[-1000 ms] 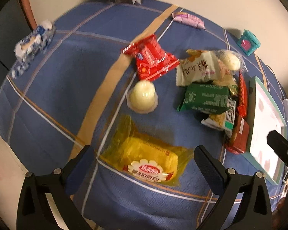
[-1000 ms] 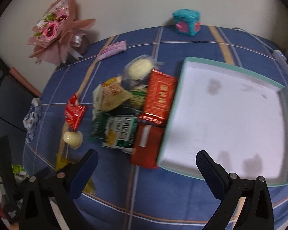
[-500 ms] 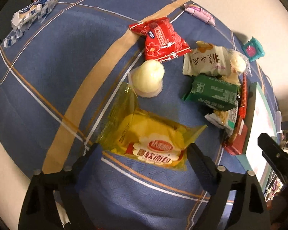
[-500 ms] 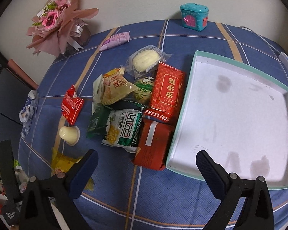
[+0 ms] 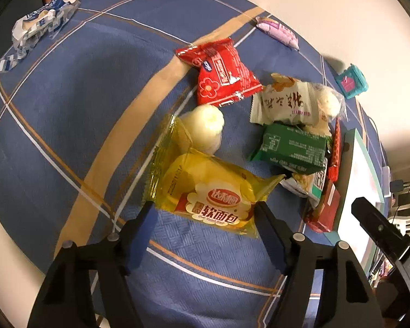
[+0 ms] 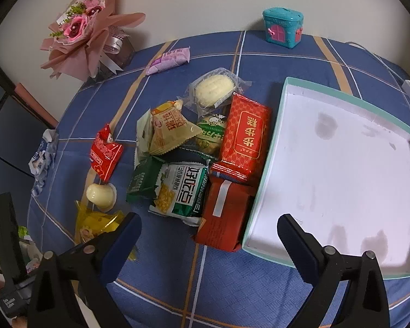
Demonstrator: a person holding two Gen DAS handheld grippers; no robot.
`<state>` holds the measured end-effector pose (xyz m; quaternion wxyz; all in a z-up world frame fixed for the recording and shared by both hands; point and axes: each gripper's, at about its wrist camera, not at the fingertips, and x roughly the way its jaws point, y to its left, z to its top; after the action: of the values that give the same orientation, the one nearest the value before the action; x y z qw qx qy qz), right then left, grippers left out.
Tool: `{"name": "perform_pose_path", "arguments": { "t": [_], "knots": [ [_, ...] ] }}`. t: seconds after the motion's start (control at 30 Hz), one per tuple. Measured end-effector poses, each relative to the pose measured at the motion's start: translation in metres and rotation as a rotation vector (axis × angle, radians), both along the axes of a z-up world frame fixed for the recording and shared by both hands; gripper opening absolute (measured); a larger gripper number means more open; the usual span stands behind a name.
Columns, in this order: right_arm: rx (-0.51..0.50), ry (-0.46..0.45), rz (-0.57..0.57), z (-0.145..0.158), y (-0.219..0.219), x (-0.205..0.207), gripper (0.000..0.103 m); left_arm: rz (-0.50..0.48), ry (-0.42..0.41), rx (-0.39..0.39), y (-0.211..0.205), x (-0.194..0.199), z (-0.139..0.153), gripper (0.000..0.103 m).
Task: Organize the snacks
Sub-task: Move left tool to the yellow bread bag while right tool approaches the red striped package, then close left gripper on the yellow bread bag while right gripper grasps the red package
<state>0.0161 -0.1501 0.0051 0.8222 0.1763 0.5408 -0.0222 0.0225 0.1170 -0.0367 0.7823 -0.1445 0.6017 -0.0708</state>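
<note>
Closer than a second ago, left claw (image 5: pixel 205 213) now straddles the yellow bread packet (image 5: pixel 210 191), jaws closing, tips at its edges, grip unconfirmed. Packet lies on the blue-clothed table (image 5: pixel 68 114) beside jelly cup (image 5: pixel 207 125). Right claw (image 6: pixel 209 227): wide open, empty, near teal tray (image 6: pixel 262 188).

Dim, warm indoor light, soft shadows, strong fisheye distortion, dark vignetted corners.

Left gripper (image 5: pixel 205 210) closing, tilted downward; right gripper (image 6: pixel 209 224) spread wide.
</note>
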Motion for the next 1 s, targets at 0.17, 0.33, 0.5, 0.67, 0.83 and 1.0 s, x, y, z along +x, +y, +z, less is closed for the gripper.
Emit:
{"name": "perform_pose_path", "arguments": {
  "t": [0.17,0.33,0.5,0.67,0.83,1.0],
  "knots": [
    [0.013,-0.001,0.004,-0.001,0.001,0.001,0.093,0.009,-0.012,-0.009,0.006,0.004,0.004,0.069],
    [0.042,-0.003,0.026,-0.004,0.007,0.003,0.081,0.018,-0.01,-0.002,0.016,0.003,0.003,0.069],
    [0.053,-0.007,0.058,-0.008,0.014,0.009,0.073,0.024,-0.016,-0.025,0.022,0.002,0.002,0.069],
    [0.06,-0.007,0.072,-0.014,0.018,0.019,0.07,0.014,-0.028,-0.04,0.021,0.0,0.003,0.071],
    [0.045,0.04,0.041,-0.026,0.014,0.026,0.07,0.021,-0.022,-0.07,0.024,0.0,0.003,0.073],
    [0.019,0.039,0.01,-0.028,0.008,0.026,0.069,0.04,-0.009,-0.099,0.027,-0.001,0.002,0.073]
  ]
}}
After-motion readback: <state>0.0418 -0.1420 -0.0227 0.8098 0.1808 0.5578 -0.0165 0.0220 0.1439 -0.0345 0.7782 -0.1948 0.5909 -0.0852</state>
